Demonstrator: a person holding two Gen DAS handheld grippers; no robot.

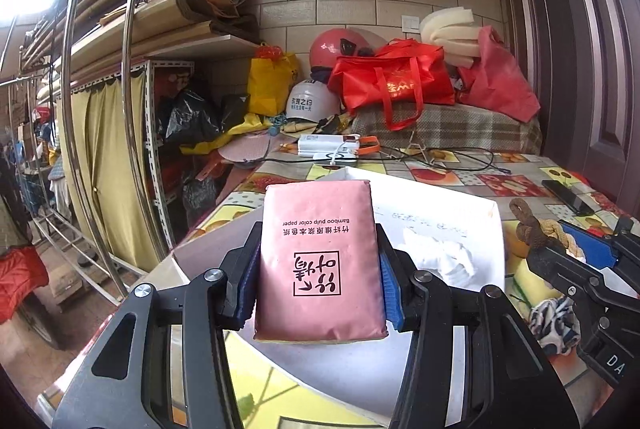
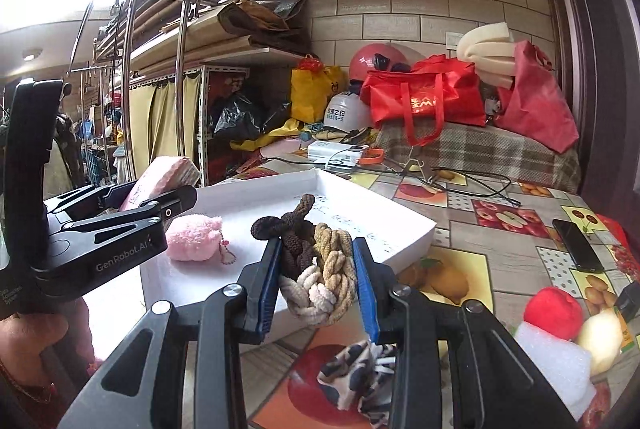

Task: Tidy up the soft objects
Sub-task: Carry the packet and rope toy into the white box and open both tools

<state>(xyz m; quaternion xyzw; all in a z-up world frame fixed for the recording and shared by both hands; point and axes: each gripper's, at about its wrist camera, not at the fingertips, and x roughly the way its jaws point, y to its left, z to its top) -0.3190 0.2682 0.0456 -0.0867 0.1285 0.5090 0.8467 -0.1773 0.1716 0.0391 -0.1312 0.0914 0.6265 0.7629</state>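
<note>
The white tray (image 2: 404,225) serves as landmark; it sits on the fruit-patterned surface (image 2: 500,229) with its left corner close to the surface's left edge. Its floor is largely bare. Left of the tray's middle, the left tool (image 1: 320,265) is clenched on a pink tissue pack (image 1: 320,261), held above the tray; its print reads "Bamboo pulp color paper", upside down, over a square stamp of Chinese characters. "GenRobot.AI" shows on that tool's side in the right wrist view. Inside the tray lies a fluffy pink plush (image 2: 194,237) with a bead chain. At the tray's near edge, the right tool (image 2: 316,277) grips a braided rope knot (image 2: 316,269), brown, tan and cream. Right of the tray the surface carries a black phone (image 2: 578,245) and a red plush ball (image 2: 554,313).
</note>
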